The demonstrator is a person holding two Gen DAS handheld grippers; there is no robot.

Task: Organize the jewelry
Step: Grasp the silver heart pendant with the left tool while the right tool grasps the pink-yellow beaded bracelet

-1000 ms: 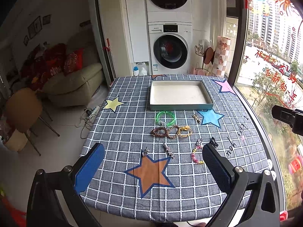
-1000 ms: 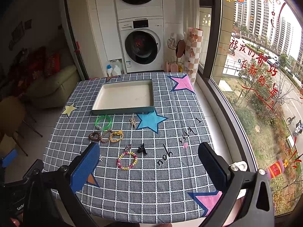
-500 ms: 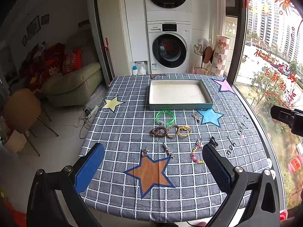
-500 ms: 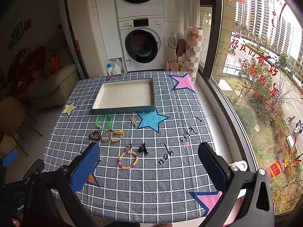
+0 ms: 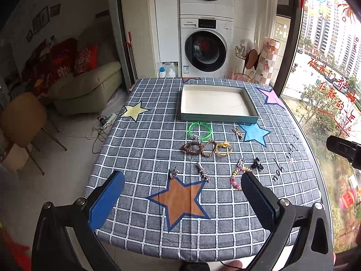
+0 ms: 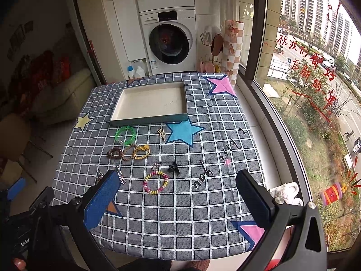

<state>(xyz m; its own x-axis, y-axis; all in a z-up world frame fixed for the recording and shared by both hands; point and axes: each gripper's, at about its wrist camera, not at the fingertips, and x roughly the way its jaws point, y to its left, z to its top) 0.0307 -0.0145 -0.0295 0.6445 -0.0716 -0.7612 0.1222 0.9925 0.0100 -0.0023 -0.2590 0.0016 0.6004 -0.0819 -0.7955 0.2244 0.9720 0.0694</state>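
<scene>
An empty white tray with a teal rim [image 5: 251,107] [image 6: 149,119] sits at the far side of the checked tablecloth. In front of it lie a green bangle [image 5: 199,131] [image 6: 125,135], a brown bead bracelet [image 5: 193,148] [image 6: 115,153], a yellow bracelet [image 5: 223,148] [image 6: 141,151], a pastel bead bracelet [image 5: 237,176] [image 6: 156,181], a black clip [image 5: 257,163] [image 6: 173,167] and several small charms. My left gripper [image 5: 182,194] and right gripper [image 6: 176,192] hover open and empty above the near table edge.
A washer and dryer stack [image 5: 206,45] stands behind the table. A window [image 6: 315,67] runs along the right. A sofa [image 5: 85,83] and a chair [image 5: 22,117] stand on the left.
Both views have shifted slightly; the grippers stay open and high above the table. Nothing on the table has moved.
</scene>
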